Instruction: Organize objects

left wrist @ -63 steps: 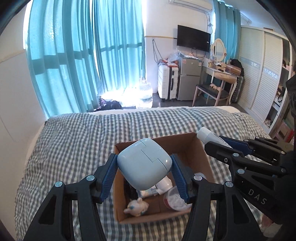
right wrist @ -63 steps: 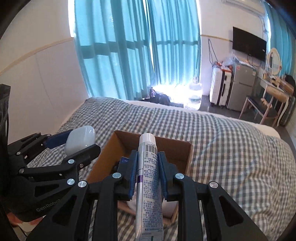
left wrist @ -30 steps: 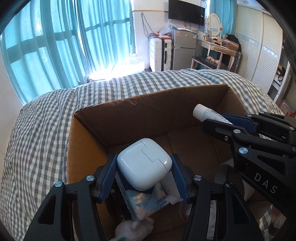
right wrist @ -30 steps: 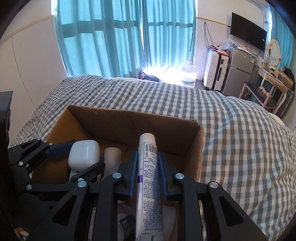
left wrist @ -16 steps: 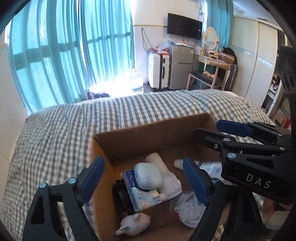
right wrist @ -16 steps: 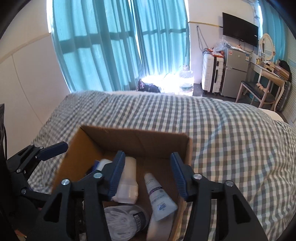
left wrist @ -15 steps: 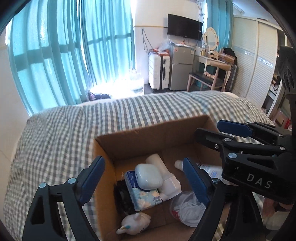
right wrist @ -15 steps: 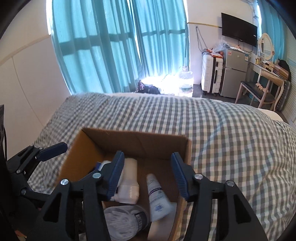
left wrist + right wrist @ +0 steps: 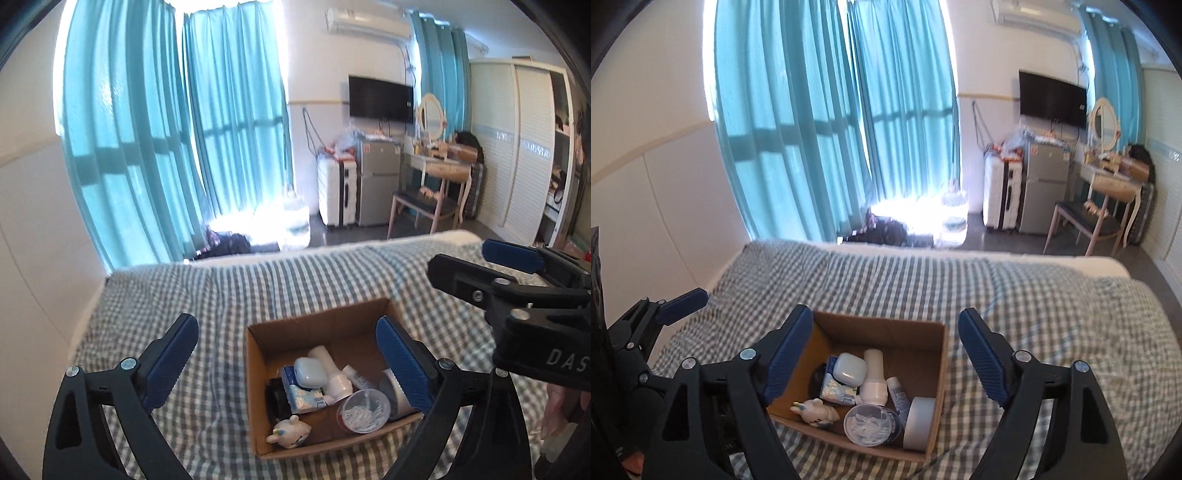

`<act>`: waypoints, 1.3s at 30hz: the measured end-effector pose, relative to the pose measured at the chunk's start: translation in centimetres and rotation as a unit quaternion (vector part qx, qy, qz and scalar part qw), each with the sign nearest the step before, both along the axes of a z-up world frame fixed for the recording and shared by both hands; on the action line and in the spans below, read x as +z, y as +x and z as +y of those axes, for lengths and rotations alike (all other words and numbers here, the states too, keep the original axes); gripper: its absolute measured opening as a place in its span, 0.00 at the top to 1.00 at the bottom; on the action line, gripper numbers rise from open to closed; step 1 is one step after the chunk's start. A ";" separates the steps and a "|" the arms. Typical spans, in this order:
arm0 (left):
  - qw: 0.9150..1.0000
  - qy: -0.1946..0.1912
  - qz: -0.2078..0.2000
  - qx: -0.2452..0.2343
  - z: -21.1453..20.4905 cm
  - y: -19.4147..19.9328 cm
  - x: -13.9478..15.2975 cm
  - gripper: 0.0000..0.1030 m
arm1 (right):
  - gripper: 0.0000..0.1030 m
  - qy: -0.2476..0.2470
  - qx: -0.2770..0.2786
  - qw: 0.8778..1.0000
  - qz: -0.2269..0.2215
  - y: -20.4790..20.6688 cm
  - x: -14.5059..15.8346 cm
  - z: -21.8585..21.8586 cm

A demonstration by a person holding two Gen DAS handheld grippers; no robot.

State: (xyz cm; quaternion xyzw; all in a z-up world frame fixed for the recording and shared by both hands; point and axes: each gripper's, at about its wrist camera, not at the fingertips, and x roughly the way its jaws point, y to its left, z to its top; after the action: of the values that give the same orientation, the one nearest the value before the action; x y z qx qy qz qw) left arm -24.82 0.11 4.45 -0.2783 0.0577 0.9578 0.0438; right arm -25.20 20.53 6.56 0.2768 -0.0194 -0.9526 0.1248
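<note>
While both the left gripper (image 9: 288,360) and the right gripper (image 9: 886,356) hung spread apart above the box (image 9: 934,373), the earbud case (image 9: 851,367) lay inside it.

The cardboard box (image 9: 936,354) sits on the bed (image 9: 1052,317). Inside it, the earbud case (image 9: 850,367) rests on a tissue pack (image 9: 836,392) at the left, a bottle (image 9: 873,380) lies at centre, a tube (image 9: 899,397) just right of it, and a figurine (image 9: 814,408) occupies the near-left corner.
</note>
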 end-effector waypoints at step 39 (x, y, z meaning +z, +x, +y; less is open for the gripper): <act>0.987 0.010 0.156 0.022 3.7 21.0 4.6 0.00 | 0.01 -0.007 -0.058 0.987 0.152 20.9 0.1 6.6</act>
State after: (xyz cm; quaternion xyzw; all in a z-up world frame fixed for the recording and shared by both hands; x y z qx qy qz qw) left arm -3.85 3.85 9.04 -0.1262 0.0480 0.9907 0.0158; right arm -4.30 27.12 6.69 0.1266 -0.0232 -0.9890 0.0731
